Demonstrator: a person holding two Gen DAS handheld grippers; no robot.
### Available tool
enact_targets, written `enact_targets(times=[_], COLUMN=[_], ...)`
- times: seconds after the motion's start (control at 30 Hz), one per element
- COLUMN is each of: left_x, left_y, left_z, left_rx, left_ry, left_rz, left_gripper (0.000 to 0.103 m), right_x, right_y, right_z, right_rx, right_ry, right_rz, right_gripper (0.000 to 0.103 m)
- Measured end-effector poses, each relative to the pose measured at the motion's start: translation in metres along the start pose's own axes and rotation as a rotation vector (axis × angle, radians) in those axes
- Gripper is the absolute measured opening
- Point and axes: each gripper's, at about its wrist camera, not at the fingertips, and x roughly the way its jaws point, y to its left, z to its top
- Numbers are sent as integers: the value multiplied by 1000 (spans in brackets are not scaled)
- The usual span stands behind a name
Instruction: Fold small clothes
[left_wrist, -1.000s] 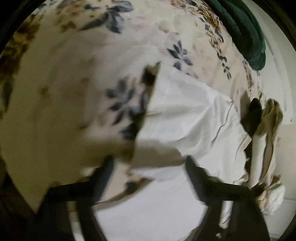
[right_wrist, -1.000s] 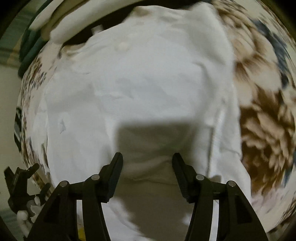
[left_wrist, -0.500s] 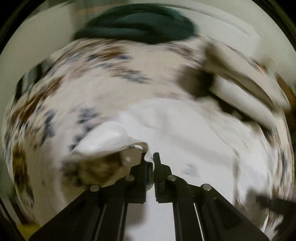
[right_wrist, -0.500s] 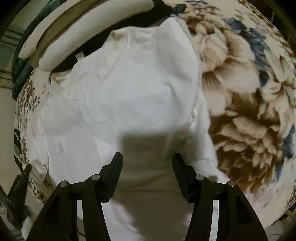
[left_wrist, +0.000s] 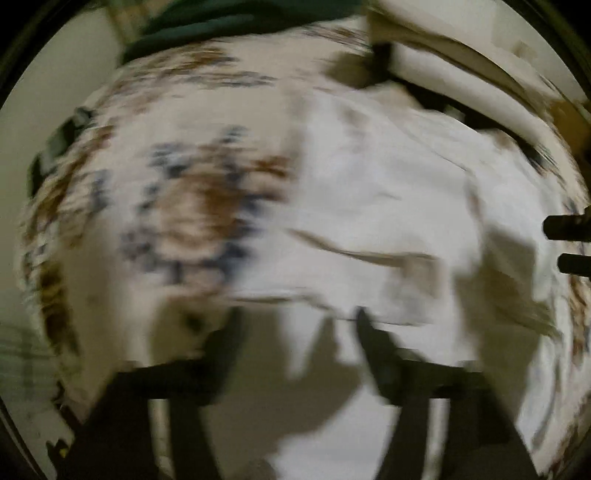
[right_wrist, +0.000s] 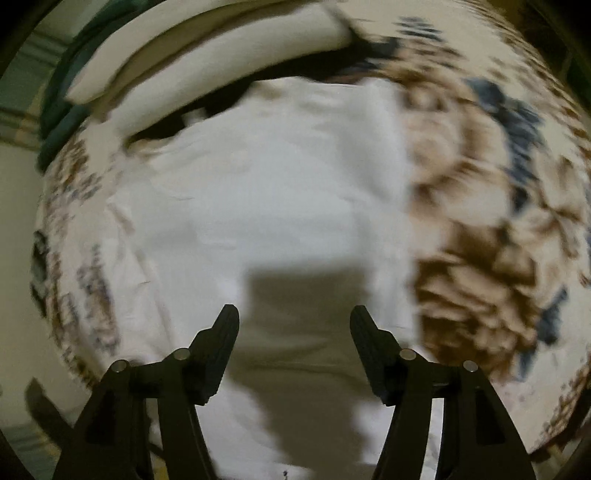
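In the left wrist view my left tongs, clenched on the cloth half a second ago, now stand released low in the frame, over the white cotton garment filling centre-right on the floral-printed sheet. In the right wrist view my right tongs stay released above the garment's centre, so I judge one fold laid and the next grasp due.

Floral bedspread w/ cream cushions & dark green fabric at far edge.
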Motion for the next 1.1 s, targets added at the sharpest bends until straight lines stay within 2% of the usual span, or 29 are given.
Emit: enact_targets(times=[0.1, 0.23, 0.27, 0.37, 0.43, 0.47, 0.53, 0.67, 0.73, 0.77, 0.83, 0.87, 0.93, 1.03, 1.1], left_x=[-1, 16, 22, 33, 36, 39, 40, 39, 40, 39, 40, 41, 41, 43, 45], left_y=[36, 69, 75, 89, 90, 89, 84, 74, 70, 69, 70, 71, 74, 78, 80], left_z=[4, 6, 6, 7, 8, 9, 11, 16, 19, 20, 21, 21, 21, 19, 20], left_rx=[-62, -125, -146, -187, -188, -187, -191, -195, -199, -202, -218, -223, -230, -231, -229], left_ry=[-39, 1, 15, 45, 51, 53, 49, 41, 41, 41, 50, 54, 62, 69, 74], left_rz=[159, 305, 319, 336, 333, 326, 307, 275, 271, 274, 284, 290, 308, 329, 336], left_gripper=[77, 77, 77, 77, 77, 77, 77, 77, 77, 77, 77, 77, 77, 77, 77], right_x=[13, 47, 57, 93, 106, 107, 99, 64, 45, 36, 16, 10, 9, 22, 42], right_y=[46, 124, 141, 192, 207, 206, 187, 107, 73, 62, 52, 59, 82, 122, 140], right_z=[8, 3, -3, -25, -33, -33, -21, 13, 24, 27, 28, 24, 10, -19, -37], right_rx=[-90, -282, -339, -524, -614, -630, -559, -318, -239, -203, -161, -187, -299, -480, -549], right_ry=[35, 87, 94, 129, 108, 79, 35, -24, -25, -23, -23, -12, 20, 51, 95], right_rz=[70, 83, 79, -7, -81, -123, -177, -326, -359, -342, -215, -122, -28, 44, 38], right_gripper=[70, 72, 74, 75, 75, 75, 73, 73, 73, 73, 74, 74, 74, 74, 71])
